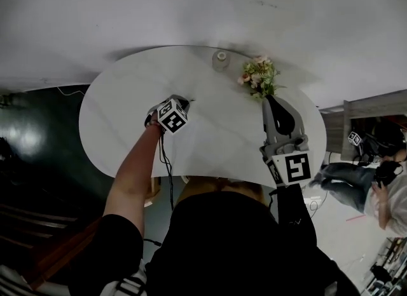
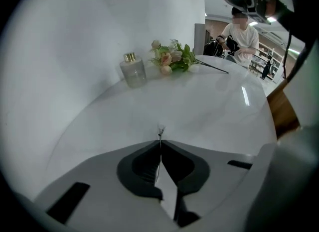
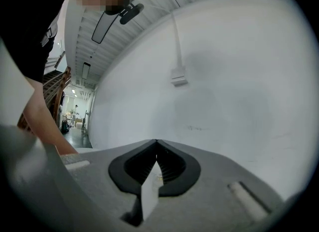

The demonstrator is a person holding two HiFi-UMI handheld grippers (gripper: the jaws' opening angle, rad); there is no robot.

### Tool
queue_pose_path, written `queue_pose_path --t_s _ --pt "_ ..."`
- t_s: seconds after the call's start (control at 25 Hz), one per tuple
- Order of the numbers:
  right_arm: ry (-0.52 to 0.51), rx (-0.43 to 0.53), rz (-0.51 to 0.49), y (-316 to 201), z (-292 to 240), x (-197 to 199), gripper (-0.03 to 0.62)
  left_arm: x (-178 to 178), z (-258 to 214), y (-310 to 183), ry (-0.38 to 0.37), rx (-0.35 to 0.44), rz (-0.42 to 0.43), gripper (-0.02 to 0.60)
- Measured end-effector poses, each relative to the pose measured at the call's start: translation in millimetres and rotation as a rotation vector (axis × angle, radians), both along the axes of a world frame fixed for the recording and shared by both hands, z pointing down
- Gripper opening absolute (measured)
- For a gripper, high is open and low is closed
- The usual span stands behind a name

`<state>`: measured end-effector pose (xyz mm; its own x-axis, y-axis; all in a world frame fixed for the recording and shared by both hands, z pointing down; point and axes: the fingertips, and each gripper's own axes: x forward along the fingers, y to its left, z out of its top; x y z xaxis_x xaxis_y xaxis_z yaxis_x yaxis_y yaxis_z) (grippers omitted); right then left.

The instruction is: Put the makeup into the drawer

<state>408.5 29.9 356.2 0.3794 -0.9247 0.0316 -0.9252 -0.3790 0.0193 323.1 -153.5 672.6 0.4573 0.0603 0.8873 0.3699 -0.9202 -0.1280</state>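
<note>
A white oval table stands against a white wall. At its back edge stands a small clear bottle with a gold cap. My left gripper points steeply down at the table's middle with its jaws shut. A tiny thin glint shows right at its tips; I cannot tell what it is. My right gripper is held level over the table's right side, shut and empty, facing the wall. No drawer is in view.
A bunch of artificial flowers lies at the back right of the table, just ahead of my right gripper. A cable with a plug hangs on the wall. A person sits by a wooden piece of furniture at the right.
</note>
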Motion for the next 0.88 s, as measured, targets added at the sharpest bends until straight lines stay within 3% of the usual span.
queue_pose_path --t_s 0.12,0.24,0.44,0.64,0.76,0.88 --pt "-0.001 0.054 0.010 -1.1 -11.7 6.9 0.005 1.9 -3.6 12.9 0.012 -0.021 -0.029 0.014" --pt "0.016 0.027 -0.010 2.0 -7.6 8.1 0.005 6.8 -30.4 26.1 0.100 -0.010 -0.069 0.014" --pt "0.030 0.080 -0.062 -8.9 -11.4 10.3 0.005 16.5 -128.2 43.4 0.373 -0.054 -0.221 0.014" --pt "0.044 0.136 -0.115 -26.0 -25.1 3.5 0.005 3.1 -243.1 48.1 0.708 -0.039 -0.344 0.014" --pt "0.046 0.186 -0.133 -29.2 -40.7 -6.9 0.005 -17.7 -302.9 49.1 0.901 0.015 -0.429 0.014" --pt "0.022 0.228 -0.130 -30.3 -47.3 -13.5 0.005 -29.3 -329.1 53.1 0.995 0.087 -0.435 0.014"
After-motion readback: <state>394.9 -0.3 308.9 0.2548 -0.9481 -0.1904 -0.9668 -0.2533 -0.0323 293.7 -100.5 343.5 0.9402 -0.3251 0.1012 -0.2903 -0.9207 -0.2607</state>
